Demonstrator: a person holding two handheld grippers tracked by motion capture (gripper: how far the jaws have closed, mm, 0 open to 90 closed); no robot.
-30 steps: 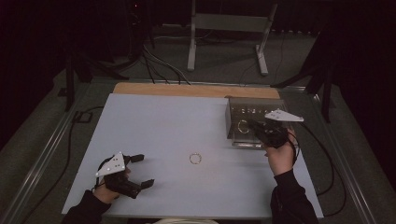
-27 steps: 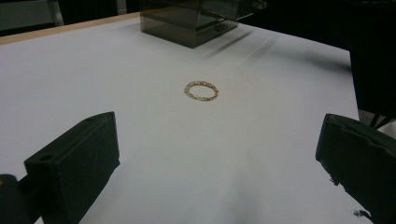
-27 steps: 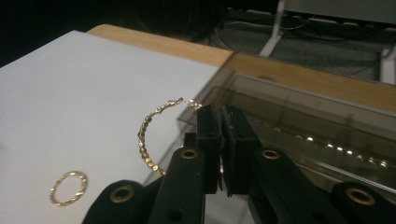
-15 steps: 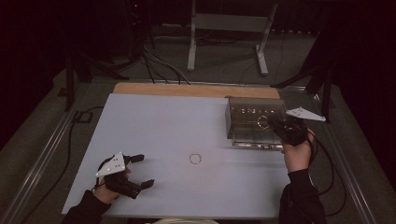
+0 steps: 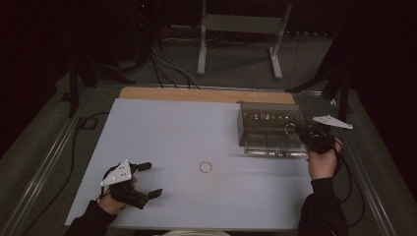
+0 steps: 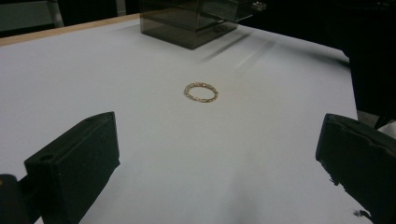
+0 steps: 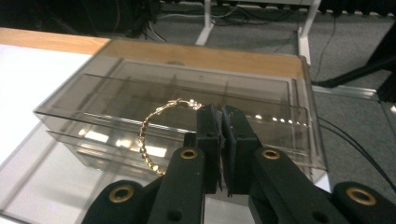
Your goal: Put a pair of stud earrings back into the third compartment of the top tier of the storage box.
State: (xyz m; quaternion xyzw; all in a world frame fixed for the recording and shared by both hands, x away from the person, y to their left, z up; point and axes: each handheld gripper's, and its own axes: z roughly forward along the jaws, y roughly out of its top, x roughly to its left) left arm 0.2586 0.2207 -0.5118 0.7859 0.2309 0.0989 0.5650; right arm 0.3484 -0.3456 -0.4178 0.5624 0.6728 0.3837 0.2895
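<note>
Since a second ago, the right gripper (image 5: 306,135) has been shifted from over the front of the clear box (image 5: 269,129) toward its right end, where it is now held at the box's right front corner; the left gripper (image 5: 145,179) has stayed where it was, near the front left corner of the table (image 5: 162,123).

In the right gripper view, the right gripper (image 7: 221,116) is seen with its jaws pressed together on a gold bracelet (image 7: 152,135), which curves out to the left of the jaws, in front of the box (image 7: 187,107). The left gripper's jaws are held wide apart with nothing between them, low over the white surface.

A second gold ring-shaped bracelet (image 5: 205,167) is seen lying flat near the middle of the table, well apart from both grippers; in the left gripper view it (image 6: 201,92) lies ahead, between the lines of the two jaws. Wide bare surface is left around it on all sides. A strip of bare wood (image 5: 196,94) is seen along the table's far edge, and the box stands close to the far right corner.

The box is of smoky transparent plastic, with a drawer drawn out at its front. Whether anything lies inside cannot be told. No writing can be read anywhere.
</note>
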